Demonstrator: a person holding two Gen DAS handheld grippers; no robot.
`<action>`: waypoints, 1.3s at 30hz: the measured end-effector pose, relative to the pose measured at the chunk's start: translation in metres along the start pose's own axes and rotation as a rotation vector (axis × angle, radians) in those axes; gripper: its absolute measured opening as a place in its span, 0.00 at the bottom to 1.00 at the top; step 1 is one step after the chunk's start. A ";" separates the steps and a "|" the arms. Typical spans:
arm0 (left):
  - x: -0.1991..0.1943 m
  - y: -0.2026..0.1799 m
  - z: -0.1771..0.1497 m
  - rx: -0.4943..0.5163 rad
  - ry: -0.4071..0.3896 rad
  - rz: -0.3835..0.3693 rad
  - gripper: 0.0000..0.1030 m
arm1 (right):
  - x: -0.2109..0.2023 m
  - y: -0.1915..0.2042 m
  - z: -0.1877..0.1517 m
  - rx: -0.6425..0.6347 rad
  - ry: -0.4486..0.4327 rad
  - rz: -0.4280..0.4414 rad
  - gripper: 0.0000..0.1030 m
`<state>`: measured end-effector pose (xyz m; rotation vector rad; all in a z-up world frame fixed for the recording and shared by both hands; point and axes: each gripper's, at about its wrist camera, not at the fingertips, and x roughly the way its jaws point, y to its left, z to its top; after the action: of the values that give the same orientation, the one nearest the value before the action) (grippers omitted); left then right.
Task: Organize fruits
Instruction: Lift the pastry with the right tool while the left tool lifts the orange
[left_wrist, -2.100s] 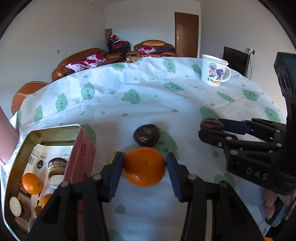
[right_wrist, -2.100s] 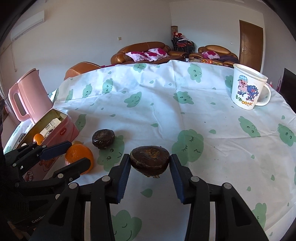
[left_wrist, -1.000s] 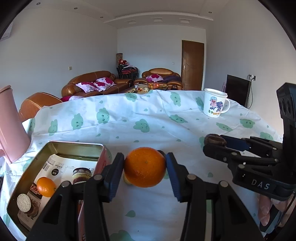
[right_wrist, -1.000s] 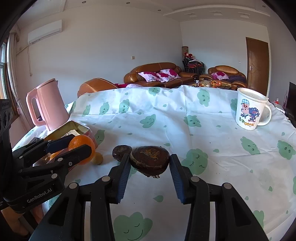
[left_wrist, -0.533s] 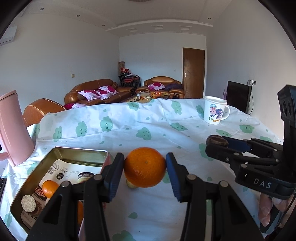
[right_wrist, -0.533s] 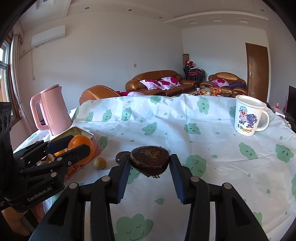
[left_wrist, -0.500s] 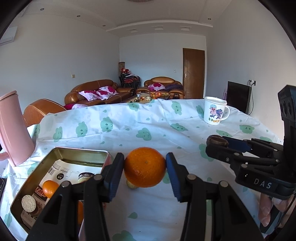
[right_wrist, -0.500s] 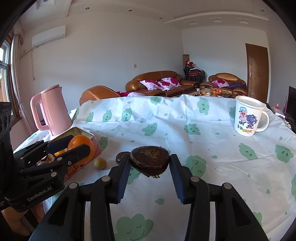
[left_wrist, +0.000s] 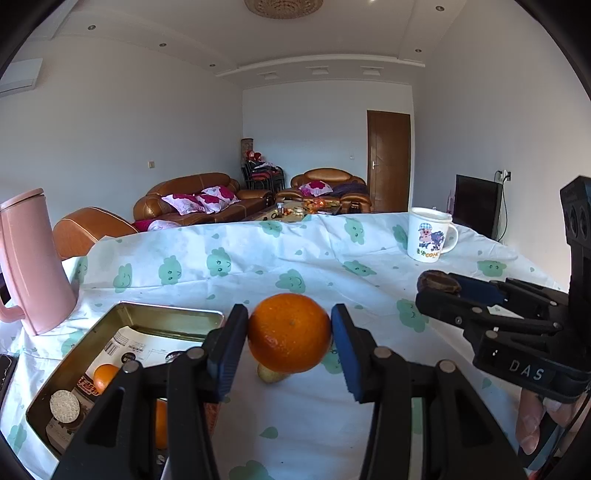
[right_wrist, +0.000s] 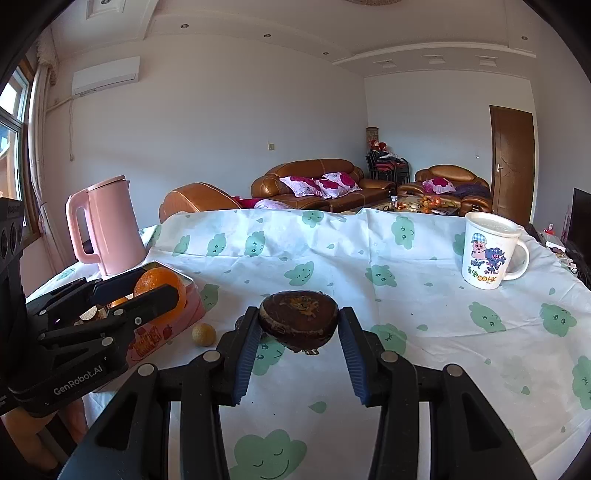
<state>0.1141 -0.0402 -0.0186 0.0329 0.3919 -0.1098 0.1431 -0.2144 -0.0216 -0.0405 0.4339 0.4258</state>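
An orange (left_wrist: 289, 332) is pinched between the blue pads of the left gripper (left_wrist: 289, 338) and held in the air above the tablecloth (left_wrist: 332, 258), just right of the open tin (left_wrist: 74, 362). A second orange (left_wrist: 104, 376) lies inside the tin. A dark brown fruit (right_wrist: 298, 319) is clamped in the right gripper (right_wrist: 299, 347), likewise lifted off the cloth. A small yellowish fruit (right_wrist: 203, 334) rests on the cloth beside the tin — another dark fruit (right_wrist: 239, 324) is mostly hidden behind a right finger. A pink kettle (right_wrist: 105, 225) stands behind the tin, a mug (right_wrist: 487, 254) far right.
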 end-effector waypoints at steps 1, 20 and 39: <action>-0.001 0.000 0.000 -0.001 -0.004 0.001 0.47 | -0.001 0.000 0.000 0.000 -0.004 -0.001 0.44; -0.018 0.000 -0.001 -0.006 -0.094 0.039 0.47 | -0.020 0.010 -0.002 -0.057 -0.109 -0.032 0.44; -0.012 0.005 0.000 -0.027 -0.061 0.002 0.47 | -0.008 0.026 -0.001 -0.117 -0.044 -0.036 0.44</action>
<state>0.1034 -0.0338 -0.0141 0.0031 0.3324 -0.1028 0.1253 -0.1940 -0.0181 -0.1520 0.3645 0.4156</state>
